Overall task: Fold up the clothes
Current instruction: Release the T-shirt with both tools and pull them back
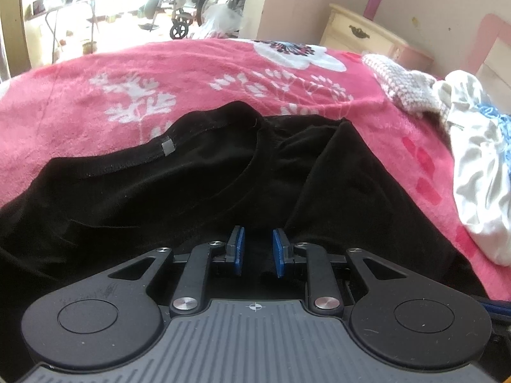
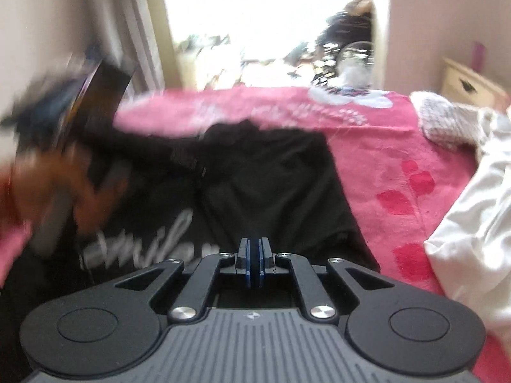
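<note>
A bedroom is showing behind a bed spread with a plush pink blanket (image 1: 198, 73) printed with white flowers, a bright doorway glaring at the far side. Across that blanket a black cotton T-shirt (image 1: 159, 185) is lying mostly flat, its collar and small grey label turned up and one side already doubled inward along a lengthwise crease; white script lettering is showing on it in the right wrist view. To the right a crumpled heap of white and checked laundry (image 1: 472, 172) is waiting, so the folding is looking barely begun: one shirt partly folded, the rest untouched. The left gripper (image 1: 258, 250) is hovering low over the shirt with its blue pads standing a little apart, and whether cloth is sitting between them I cannot tell against the black. The right gripper (image 2: 254, 263) is showing its pads pressed together, with no fabric visibly caught. The right wrist view is smearing heavily, the left hand and its tool reduced to a blur, and the shirt's hem is running out of frame.
</note>
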Demonstrator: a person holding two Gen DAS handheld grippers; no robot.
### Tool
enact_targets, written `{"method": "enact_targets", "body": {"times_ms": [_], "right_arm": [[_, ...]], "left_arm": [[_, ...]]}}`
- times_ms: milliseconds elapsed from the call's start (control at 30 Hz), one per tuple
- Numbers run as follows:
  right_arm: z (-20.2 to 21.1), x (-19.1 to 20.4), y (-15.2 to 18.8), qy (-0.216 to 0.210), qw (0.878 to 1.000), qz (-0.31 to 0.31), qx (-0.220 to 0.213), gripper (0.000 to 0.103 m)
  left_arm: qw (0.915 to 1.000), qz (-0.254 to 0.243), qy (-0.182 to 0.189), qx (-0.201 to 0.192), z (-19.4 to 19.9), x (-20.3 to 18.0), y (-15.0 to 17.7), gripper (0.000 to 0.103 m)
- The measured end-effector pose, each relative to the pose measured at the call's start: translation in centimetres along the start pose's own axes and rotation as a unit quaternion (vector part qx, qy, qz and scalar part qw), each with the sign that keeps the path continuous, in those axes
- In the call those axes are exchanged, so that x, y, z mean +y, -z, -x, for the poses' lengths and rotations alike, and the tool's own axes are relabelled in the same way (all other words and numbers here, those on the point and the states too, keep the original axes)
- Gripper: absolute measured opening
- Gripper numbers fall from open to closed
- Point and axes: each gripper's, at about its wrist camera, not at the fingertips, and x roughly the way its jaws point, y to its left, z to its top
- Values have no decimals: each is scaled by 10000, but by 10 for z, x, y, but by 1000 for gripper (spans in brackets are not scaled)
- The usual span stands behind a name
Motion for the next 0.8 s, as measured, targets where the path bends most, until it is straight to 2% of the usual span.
{"method": "enact_targets", "body": {"times_ms": [67, 100, 167, 267, 333, 400, 533, 600, 667, 700, 733, 800], "right_arm": [[-11, -8, 1, -73, 9995, -256, 164, 12], [-14, -13, 5, -125, 9987, -364, 330, 13], [-7, -24, 10, -209, 9970, -641, 367, 13], [23, -42, 11, 11, 9969, -777, -148, 14], [30, -53, 8, 425, 9964, -651, -336, 18], [22, -62, 6, 675, 9961, -499, -275, 22], [-8, -66, 4, 750, 9969, -201, 91, 23], [-15, -68, 4, 824, 9963, -237, 30, 23], [-16, -83, 5, 955, 9933, -651, -69, 10], [-15, -98, 8, 917, 9892, -1142, -108, 9], [-13, -112, 14, 820, 9835, -1607, -138, 2], [-11, -130, 25, 715, 9742, -2133, -187, 0]], "left_arm": [[9999, -69, -82, -46, 5, -3, -1, 23], [9997, -137, -112, -160, 10, -5, -4, 24], [9987, -273, -174, -388, 22, -8, -8, 24], [9958, -471, -150, -767, 36, -20, -20, 26], [9954, -574, -66, -766, 32, -35, -28, 27], [9952, -674, 20, -712, 24, -50, -34, 27], [9955, -818, -15, -472, -1, -76, -32, 27], [9956, -863, -125, -342, -12, -81, -27, 27], [9958, -847, -257, -252, -21, -80, -22, 27], [9958, -831, -319, -213, -24, -78, -20, 27], [9958, -819, -375, -184, -27, -77, -18, 27], [9954, -840, -422, -195, -28, -77, -18, 28]]}}
